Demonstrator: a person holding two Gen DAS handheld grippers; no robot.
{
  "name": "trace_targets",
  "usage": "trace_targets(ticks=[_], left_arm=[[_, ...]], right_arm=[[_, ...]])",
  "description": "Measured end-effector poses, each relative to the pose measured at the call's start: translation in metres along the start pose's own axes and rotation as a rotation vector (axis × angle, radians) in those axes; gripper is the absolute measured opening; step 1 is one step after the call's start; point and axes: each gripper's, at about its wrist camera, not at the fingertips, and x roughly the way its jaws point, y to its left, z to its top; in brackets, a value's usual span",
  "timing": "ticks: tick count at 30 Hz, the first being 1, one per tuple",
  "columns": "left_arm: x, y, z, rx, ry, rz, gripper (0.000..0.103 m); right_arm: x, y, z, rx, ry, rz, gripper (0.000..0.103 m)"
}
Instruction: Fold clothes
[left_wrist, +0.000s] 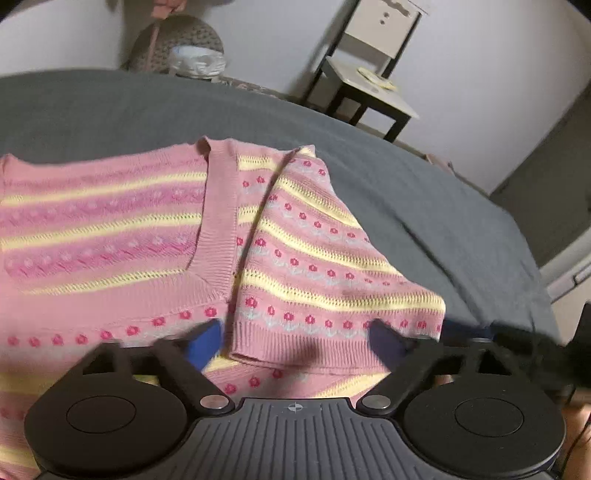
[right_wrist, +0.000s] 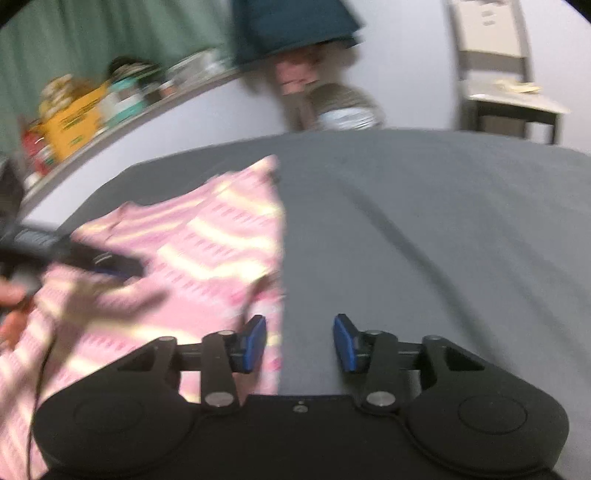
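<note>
Left gripper (left_wrist: 295, 343) fingers spread wide, straddling the pink knit sweater's (left_wrist: 110, 229) folded sleeve (left_wrist: 325, 258); right gripper (right_wrist: 300, 341) fingers partly apart, gripping nothing, hovering over the grey bed (right_wrist: 424, 221).

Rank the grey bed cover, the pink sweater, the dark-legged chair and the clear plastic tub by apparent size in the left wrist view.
1. grey bed cover and pink sweater: similar spread; the sweater lies nearer, so unranked.
2. dark-legged chair.
3. clear plastic tub, smallest.
</note>
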Motion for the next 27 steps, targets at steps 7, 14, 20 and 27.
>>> trace_targets(ticks=[7,14,20,27], left_arm=[[0.007,-0.001,-0.007,0.018,-0.020,0.023,0.023],[0.004,0.013,-0.005,0.008,-0.045,0.063,0.016],[-0.005,0.016,-0.005,0.046,-0.101,0.017,0.017],[-0.012,-0.015,0.016,0.159,-0.330,-0.046,0.101]], right_arm=[[0.006,0.019,-0.004,-0.104,-0.104,-0.070,0.023],[0.006,-0.002,0.001,0.073,-0.123,-0.134,0.006],[0.011,0.006,0.000,0.042,-0.078,-0.170,0.022],[-0.018,-0.011,0.002,0.173,-0.207,-0.194,0.040]])
